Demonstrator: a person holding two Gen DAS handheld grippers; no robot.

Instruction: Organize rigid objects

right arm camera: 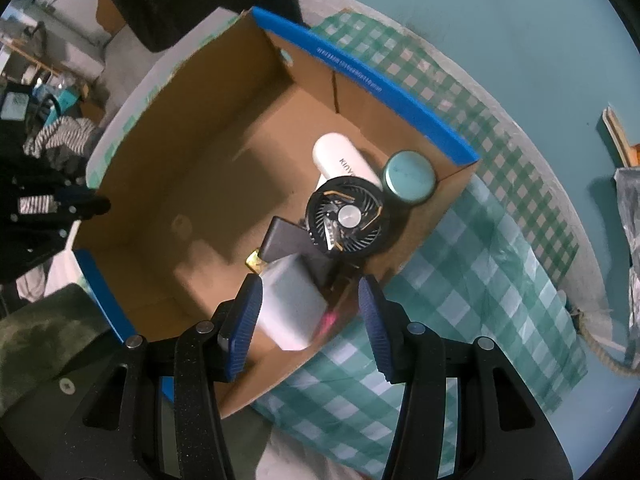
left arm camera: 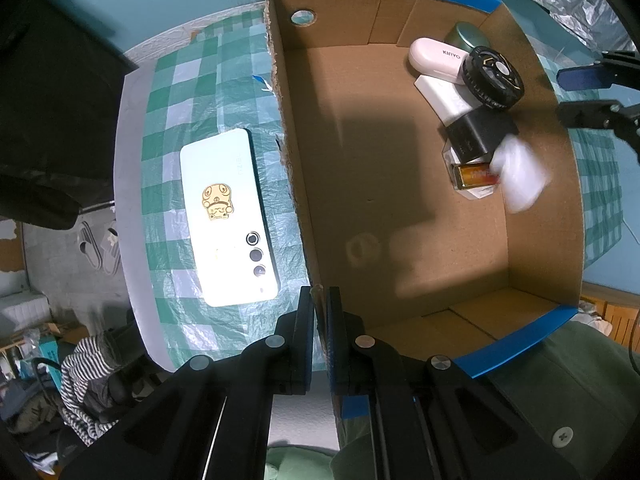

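The left hand-held gripper (left arm camera: 320, 300) pinches the cardboard box (left arm camera: 400, 200) by its near wall, fingers narrow on either side of the torn edge. The right hand-held gripper (right arm camera: 310, 312) hangs over the box with its fingers spread wide, nothing between the pads. Just below it a white block (right arm camera: 292, 308) shows blurred inside the box, against the near wall. Piled in the corner beyond are a black fan (right arm camera: 346, 216), a white KINYO case (right arm camera: 344, 164), a round green tin (right arm camera: 409, 176) and a black adapter (right arm camera: 288, 240). Outside the box, a pale phone (left arm camera: 228, 220) lies face down on the checked table (left arm camera: 180, 80).
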